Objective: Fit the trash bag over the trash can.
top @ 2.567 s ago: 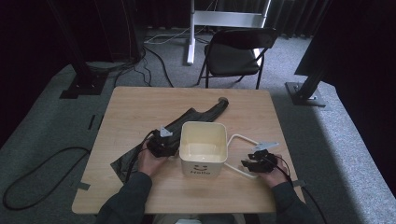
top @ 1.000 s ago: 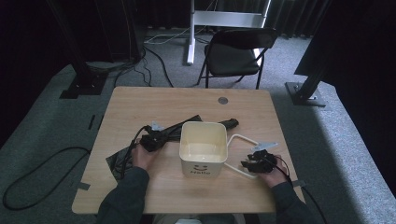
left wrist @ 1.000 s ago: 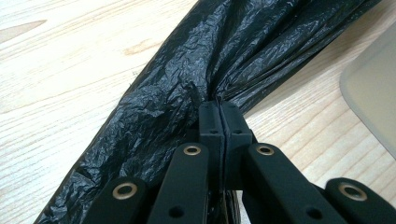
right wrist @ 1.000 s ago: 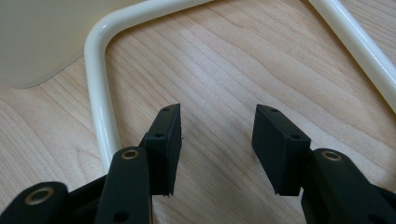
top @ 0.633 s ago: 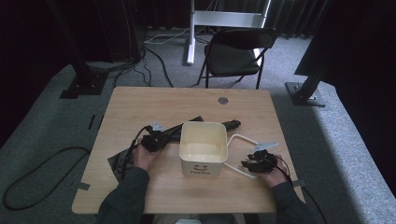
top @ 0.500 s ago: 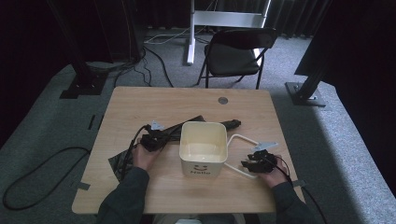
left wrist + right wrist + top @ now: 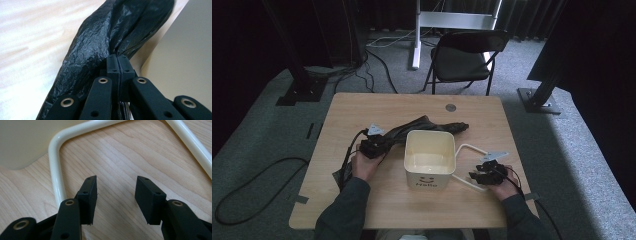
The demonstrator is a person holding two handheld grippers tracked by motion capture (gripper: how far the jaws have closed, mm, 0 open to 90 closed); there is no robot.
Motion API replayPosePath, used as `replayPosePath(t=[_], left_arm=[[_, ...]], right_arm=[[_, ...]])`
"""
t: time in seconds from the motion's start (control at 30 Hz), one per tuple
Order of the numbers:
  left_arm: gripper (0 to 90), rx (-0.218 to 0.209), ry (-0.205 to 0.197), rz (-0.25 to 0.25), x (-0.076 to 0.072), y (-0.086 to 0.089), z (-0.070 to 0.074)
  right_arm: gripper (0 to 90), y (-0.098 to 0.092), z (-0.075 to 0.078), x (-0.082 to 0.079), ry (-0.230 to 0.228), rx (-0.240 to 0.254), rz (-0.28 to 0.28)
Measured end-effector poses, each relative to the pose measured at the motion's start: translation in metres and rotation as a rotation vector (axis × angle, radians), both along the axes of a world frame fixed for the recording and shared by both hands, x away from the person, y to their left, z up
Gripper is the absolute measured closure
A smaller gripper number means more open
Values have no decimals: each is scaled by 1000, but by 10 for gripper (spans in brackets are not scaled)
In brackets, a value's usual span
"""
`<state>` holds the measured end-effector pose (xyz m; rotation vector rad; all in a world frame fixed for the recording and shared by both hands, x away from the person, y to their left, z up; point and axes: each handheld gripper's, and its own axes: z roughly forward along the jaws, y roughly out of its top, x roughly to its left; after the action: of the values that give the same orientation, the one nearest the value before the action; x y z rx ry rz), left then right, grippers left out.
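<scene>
Wooden table [image 7: 362, 107]: crinkled glossy black plastic bag [image 7: 100, 40], bunched lengthwise.

A black folding chair [image 7: 463, 54] stands just behind the far edge of the wooden tabletop [image 7: 362, 107], its seat turned toward it. Behind the chair rises a white metal stand [image 7: 418, 30], with dark cables [image 7: 379, 55] running across the grey carpet [image 7: 257, 135] near its foot. A small round grey disc [image 7: 451, 107] sits in the tabletop close to its far edge. Another black cable [image 7: 247, 185] loops on the carpet at the left, and strips of tape [image 7: 298, 198] lie beside the tabletop.
</scene>
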<state>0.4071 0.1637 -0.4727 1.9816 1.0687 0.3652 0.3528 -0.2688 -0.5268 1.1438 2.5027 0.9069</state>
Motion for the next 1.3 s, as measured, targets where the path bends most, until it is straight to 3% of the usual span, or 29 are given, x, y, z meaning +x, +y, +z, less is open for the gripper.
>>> replayPosePath(t=[0.4,0.6,1.0,1.3], left_arm=[[897,-81,-72,-45,-7,-6,37],[897,-89,-98,-63,-9,-10,51],[896,-131,-115,-128,-15,-22,69],[896,-157,-115,-169,-15,-33,75]], right_arm=[[520,1,2,1,0,27,1],[521,2,3,3,0,42,6],[531,12,9,8,-14,83,21],[619,23,15,17,-20,135,16]])
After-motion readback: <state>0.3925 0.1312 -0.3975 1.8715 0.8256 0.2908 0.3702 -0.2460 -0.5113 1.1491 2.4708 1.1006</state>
